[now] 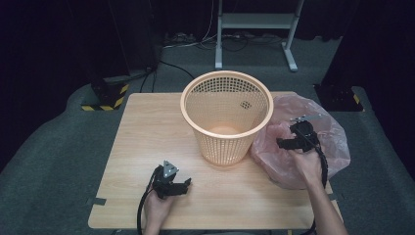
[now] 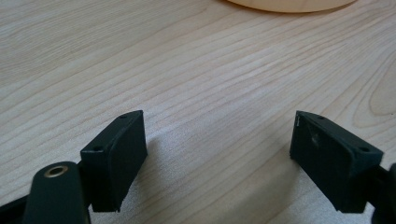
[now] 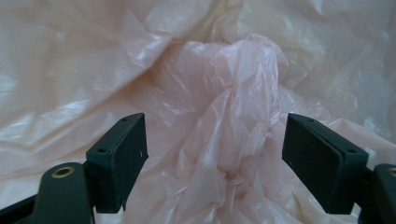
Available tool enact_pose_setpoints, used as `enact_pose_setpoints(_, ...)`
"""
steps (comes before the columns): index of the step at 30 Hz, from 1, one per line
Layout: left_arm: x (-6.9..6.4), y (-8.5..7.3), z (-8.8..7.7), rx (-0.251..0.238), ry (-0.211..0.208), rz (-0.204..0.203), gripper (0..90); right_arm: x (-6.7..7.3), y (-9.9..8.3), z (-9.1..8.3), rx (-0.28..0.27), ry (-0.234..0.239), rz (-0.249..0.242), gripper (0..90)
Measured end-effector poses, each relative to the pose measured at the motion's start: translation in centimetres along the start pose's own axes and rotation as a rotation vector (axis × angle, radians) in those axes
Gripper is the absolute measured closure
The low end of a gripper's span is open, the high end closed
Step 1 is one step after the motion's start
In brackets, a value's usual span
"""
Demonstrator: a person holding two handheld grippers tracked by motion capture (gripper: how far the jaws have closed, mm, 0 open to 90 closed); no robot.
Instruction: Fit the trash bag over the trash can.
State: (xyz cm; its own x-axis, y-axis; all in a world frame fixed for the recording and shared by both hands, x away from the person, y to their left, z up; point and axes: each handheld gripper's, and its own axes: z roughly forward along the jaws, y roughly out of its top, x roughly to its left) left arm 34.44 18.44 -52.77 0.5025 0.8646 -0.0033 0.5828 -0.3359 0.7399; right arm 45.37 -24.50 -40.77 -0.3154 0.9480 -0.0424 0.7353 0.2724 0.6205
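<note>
Work in hand: lining the basket (image 1: 226,117) with the pink plastic bag (image 1: 298,142), as I judge it from how the things lie.

Bag, place: it lies crumpled on the right end of the table (image 1: 147,147), its left edge touching or just beside the basket's lower wall; I cannot tell which. Part of it hangs past the table's right edge.

Basket, place: upright at the middle of the table, mouth open to the ceiling, nothing visible inside.

Right gripper (image 1: 285,143): held over the bag, pointing left toward the basket. Its jaws stand spread wide and pinch nothing.

Ridge between the jaws: in the right gripper view a bunched fold of the bag (image 3: 233,121) rises straight ahead, centred in the gap between the two pads (image 3: 122,158). Its long axis runs away from the camera, roughly along the jaws and not across them. The pads do not press it.

Left gripper (image 1: 185,185): low over bare wood near the front edge, well apart from the bag. Its jaws are spread too, with only table between them.

Nearer hand: the right, clearly; the left has the basket between it and the bag.

What the next move calls for: I judge a short push forward and a squeeze on that fold.
</note>
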Motion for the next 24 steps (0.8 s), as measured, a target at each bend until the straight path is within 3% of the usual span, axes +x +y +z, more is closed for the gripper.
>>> enact_pose_setpoints(3, 0.0, 0.0, 0.0, -0.001, 0.002, -0.001, 18.8, -0.5, 0.1, 1.4, 0.044, -0.001, 0.004, 22.4)
enact_pose_setpoints(12, 0.0, 0.0, 0.0, 0.000, 0.002, -0.001, 18.9, -1.2, 0.0, 3.6, 0.100, -0.011, 0.030, 30.7)
enact_pose_setpoints(13, 0.0, 0.0, 0.0, -0.001, 0.002, -0.001, 18.9, -1.4, -0.2, 4.0, 0.106, -0.005, 0.034, 37.5)
enact_pose_setpoints(19, 0.0, 0.0, 0.0, -0.001, 0.002, -0.002, 18.9, -1.9, -0.6, 4.8, 0.118, 0.010, 0.043, 53.1)
enact_pose_setpoints(20, 0.0, 0.0, 0.0, -0.001, 0.002, -0.001, 18.9, -2.0, -0.7, 5.0, 0.125, 0.019, 0.041, 62.2)
enact_pose_setpoints(22, 0.0, 0.0, 0.0, -0.001, 0.002, -0.001, 18.9, -2.1, -0.7, 5.0, 0.126, 0.024, 0.045, 65.3)
enact_pose_setpoints(24, 0.0, 0.0, 0.0, -0.001, 0.001, -0.001, 18.9, -2.4, -0.7, 4.8, 0.110, 0.044, 0.053, 76.1)
